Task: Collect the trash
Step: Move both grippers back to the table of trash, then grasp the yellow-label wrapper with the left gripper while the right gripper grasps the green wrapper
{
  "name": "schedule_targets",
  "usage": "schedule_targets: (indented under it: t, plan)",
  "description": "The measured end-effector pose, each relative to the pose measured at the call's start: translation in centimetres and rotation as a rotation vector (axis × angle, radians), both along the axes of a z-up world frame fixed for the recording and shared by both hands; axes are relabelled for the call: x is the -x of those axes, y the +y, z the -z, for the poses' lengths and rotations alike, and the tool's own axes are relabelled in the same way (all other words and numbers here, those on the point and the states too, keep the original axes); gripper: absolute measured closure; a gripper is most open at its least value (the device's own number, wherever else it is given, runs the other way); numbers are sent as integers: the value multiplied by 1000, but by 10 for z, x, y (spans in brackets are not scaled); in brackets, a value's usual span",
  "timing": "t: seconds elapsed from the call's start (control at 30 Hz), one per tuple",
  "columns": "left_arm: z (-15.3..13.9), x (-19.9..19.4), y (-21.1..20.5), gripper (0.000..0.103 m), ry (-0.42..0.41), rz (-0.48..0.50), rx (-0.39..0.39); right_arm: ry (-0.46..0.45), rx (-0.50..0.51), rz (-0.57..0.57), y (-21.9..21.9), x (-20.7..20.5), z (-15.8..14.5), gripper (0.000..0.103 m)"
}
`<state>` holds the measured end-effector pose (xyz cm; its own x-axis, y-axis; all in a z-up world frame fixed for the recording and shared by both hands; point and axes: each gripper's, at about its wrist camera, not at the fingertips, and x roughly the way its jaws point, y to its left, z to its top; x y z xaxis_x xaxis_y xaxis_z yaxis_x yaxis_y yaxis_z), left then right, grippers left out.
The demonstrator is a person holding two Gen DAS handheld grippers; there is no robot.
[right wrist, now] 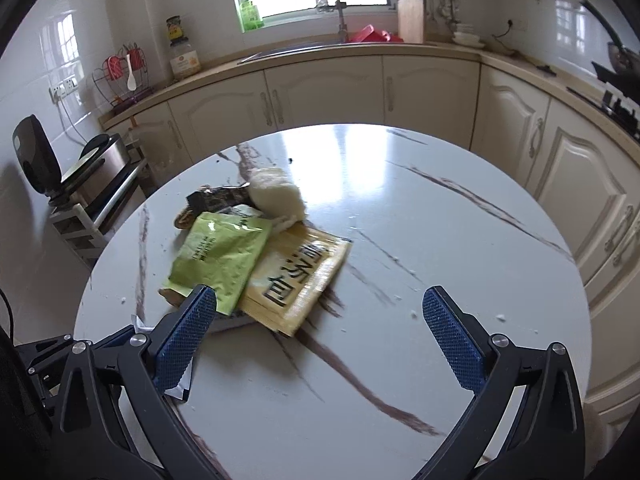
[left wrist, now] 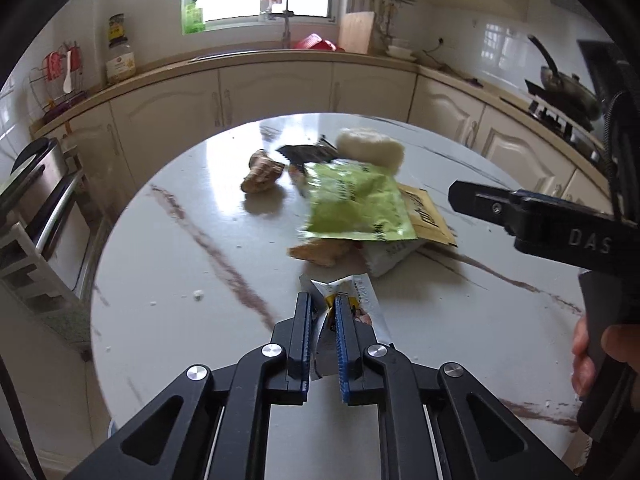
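One wrapper [left wrist: 362,300] between left tongs [left wrist: 323,312]

Round marble table [right wrist: 400,240] (brown-veined), yellow packet [right wrist: 296,280], crumbs [left wrist: 197,295]

The green packet [right wrist: 218,258] covers part of the yellow packet [right wrist: 298,280] and blurs in the left wrist view, while the white wrapper [left wrist: 362,300] disappears partly between the left tongs [left wrist: 322,312].

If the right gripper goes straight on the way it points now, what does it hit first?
Probably the yellow packet: it lies ahead between the open right gripper fingers, left of centre, partly under the green packet. Depth is unclear; a centre line may meet only the table.
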<state>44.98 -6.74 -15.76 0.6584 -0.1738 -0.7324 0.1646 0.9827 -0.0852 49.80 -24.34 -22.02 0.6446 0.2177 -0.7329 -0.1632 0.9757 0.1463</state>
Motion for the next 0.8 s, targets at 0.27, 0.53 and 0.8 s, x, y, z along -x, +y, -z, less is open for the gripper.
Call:
schedule_targets:
  t: [0.27,0.53,0.8]
  plan:
    - [-12,21,40,97,-13,-24,65,35,22,-51,59,-26,7,0]
    - [-15,32,51,99,-14,-11,77,106,75,-23,91,-55,31,2]
    - [-12,36,53,94,7,-7,103,58,77,-35,73,-43,26,61]
